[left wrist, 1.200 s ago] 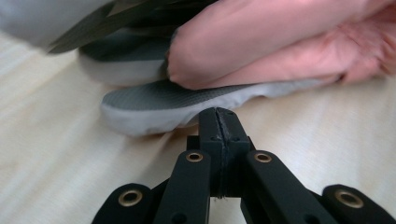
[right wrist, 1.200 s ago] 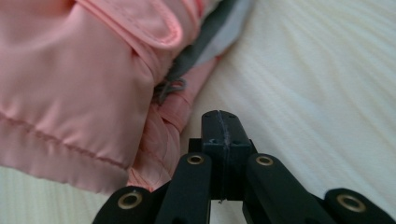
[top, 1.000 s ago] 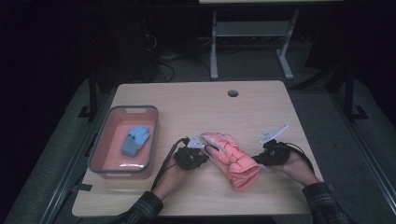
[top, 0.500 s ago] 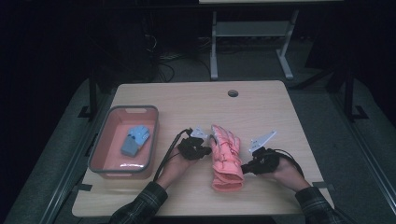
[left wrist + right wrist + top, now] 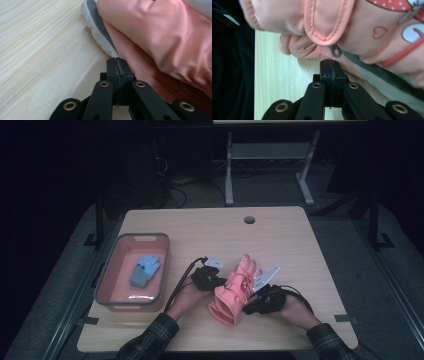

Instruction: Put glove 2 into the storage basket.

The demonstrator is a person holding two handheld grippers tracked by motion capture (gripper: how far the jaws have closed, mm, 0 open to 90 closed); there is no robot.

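A pink glove (image 5: 235, 290) with heart prints lies on the wooden table (image 5: 280, 245), fingers pointing away from me, between my two grippers. My left gripper (image 5: 218, 282) meets its left edge. In the left gripper view the jaws (image 5: 116, 60) are pressed together, pinching the grey-and-white lining edge of the glove (image 5: 160, 32). My right gripper (image 5: 248, 309) comes in from the right at the cuff. In the right gripper view its jaws (image 5: 329, 61) are closed on the glove's fabric (image 5: 352, 27) just below a small zipper pull (image 5: 335, 51).
A pink bin with a grey rim (image 5: 102, 280) stands at the table's left, with a blue glove (image 5: 145, 270) inside. A cable hole (image 5: 249, 219) sits near the far edge. Beyond the table are a dark floor and a white stand (image 5: 265, 155).
The right hand has swung left and toward me. The glove has turned from lying diagonally to pointing away from me. The left hand has barely shifted.
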